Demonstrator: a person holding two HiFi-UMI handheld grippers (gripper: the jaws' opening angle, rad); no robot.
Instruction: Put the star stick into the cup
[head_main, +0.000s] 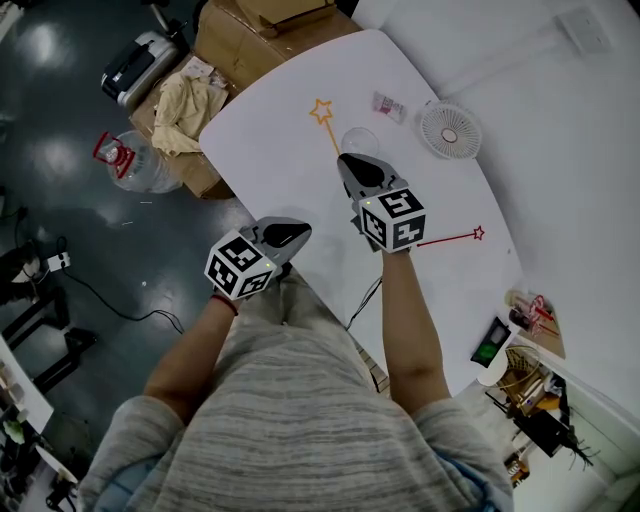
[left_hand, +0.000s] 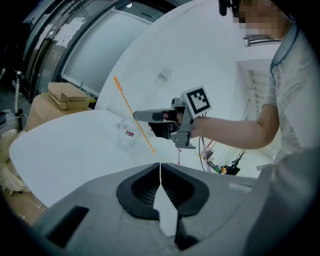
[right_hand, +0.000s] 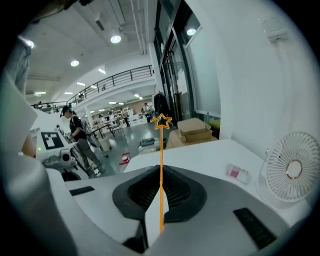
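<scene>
Beside the cup (head_main: 360, 141), the right gripper (head_main: 351, 163) clamped the star stick (head_main: 329, 132). Its shaft pointed toward eleven o'clock, star leading.

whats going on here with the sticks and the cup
A person holds a tool in each hand at a white table. The right tool is shut on the orange star stick, held up near the clear cup, not yet in it. The left tool is shut and empty. A red star stick lies on the table.

Bright, even light; ceiling lamps (right_hand: 115, 38) glare; floor (head_main: 70, 180) refl. spots; fisheye warp + dark corners in gripper views.
</scene>
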